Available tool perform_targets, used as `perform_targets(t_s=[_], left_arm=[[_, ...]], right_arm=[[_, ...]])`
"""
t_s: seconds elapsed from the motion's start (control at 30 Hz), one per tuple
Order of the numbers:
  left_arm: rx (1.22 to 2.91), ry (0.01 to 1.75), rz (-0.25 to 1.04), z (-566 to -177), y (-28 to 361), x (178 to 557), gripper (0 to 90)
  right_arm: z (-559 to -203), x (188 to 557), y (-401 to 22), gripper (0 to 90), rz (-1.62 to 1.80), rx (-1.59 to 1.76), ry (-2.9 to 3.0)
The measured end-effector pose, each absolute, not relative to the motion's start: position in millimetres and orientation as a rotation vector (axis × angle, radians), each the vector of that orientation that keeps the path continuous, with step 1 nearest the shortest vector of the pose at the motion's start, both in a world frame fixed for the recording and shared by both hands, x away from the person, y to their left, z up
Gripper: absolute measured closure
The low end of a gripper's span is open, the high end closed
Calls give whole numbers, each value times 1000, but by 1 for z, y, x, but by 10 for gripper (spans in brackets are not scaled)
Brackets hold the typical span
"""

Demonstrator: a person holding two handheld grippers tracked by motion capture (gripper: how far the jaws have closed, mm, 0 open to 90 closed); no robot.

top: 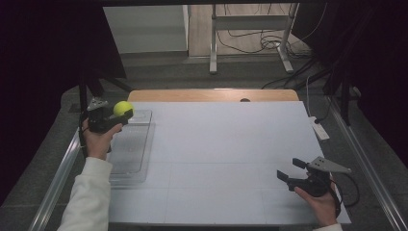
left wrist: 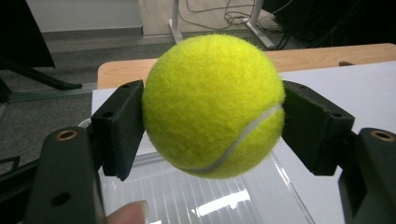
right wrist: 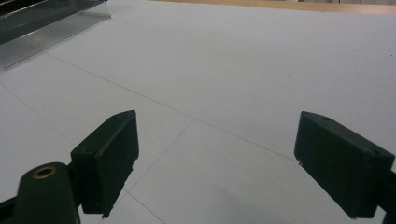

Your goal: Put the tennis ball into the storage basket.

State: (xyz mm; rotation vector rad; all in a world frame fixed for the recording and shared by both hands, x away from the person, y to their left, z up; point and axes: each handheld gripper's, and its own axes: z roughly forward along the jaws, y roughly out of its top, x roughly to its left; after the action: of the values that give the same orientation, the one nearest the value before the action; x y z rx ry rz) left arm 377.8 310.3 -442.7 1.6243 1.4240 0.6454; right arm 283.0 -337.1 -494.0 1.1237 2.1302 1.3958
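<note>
Black pads of the left gripper press on both sides of a yellow tennis ball, clamped tight, with the white seam curving across its lower right. A fingertip of the holding hand pokes in at the bottom edge of the left gripper view. Ball and gripper sit off the surface, held above the far end of a clear plastic tray that lies along the left side of the white bench. From the high view, the left gripper is up at the far left, the ball bright at its tip, and a white sleeve runs back to the near edge. Over on the near right the right gripper rests low by the bench top, jaws wide apart with nothing between them, well away from the ball. Its own view looks through the right gripper across bare white surface, with the tray's edge in the far left corner.
</note>
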Motion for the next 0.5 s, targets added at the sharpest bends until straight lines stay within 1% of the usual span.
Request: perform_targets(t_s=[0.5], left_arm=[[1654,1500,664,-455,315,393,271]], right_arm=[[-495,284,-338,139,1393,1128,2132]])
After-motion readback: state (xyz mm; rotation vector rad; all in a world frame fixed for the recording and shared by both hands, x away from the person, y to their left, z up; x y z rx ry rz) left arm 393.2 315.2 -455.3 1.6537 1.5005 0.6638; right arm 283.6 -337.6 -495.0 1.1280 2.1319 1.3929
